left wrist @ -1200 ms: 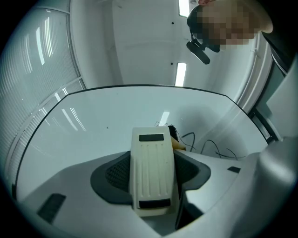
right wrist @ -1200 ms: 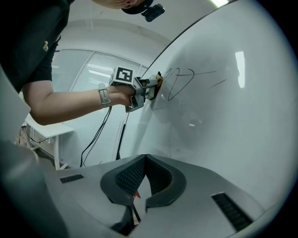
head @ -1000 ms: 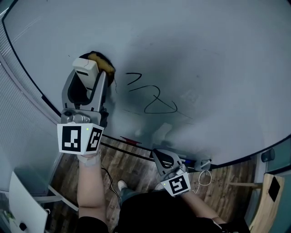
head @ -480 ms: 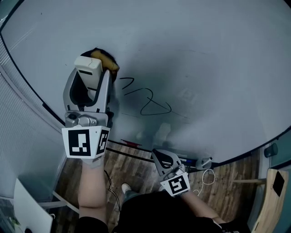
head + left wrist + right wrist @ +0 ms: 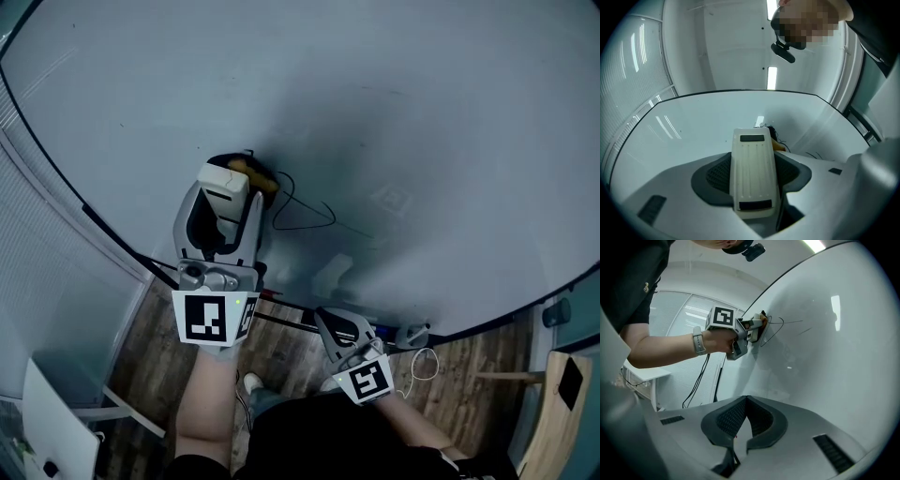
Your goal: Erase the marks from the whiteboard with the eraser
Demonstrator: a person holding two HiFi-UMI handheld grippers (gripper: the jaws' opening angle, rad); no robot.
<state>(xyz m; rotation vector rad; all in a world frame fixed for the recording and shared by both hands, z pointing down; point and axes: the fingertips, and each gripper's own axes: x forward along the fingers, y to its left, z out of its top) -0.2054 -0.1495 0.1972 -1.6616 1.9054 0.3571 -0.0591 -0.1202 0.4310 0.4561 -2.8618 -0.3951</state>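
Observation:
The whiteboard (image 5: 394, 112) fills the head view. My left gripper (image 5: 230, 192) is shut on the eraser (image 5: 228, 178), a cream block with a yellow and black pad pressed flat on the board. A black scribble (image 5: 305, 214) lies just right of the pad. In the left gripper view the eraser (image 5: 752, 178) sits between the jaws, with black marks (image 5: 777, 137) past its tip. My right gripper (image 5: 325, 319) hangs low near the board's bottom edge, shut and empty. The right gripper view shows its jaws (image 5: 746, 420) closed, the left gripper (image 5: 751, 330) far off and the scribble (image 5: 776, 329).
A ledge along the board's bottom edge holds a red marker (image 5: 274, 294) and a blue one (image 5: 386, 330). Window blinds (image 5: 47, 272) stand at the left. Below are a wooden floor (image 5: 291, 361), a white desk (image 5: 52, 422), cables and a wooden chair (image 5: 562, 394).
My left gripper has swept the eraser right and down across the board. The left part of the scribble is gone and only its right loop shows. The right gripper stayed put.

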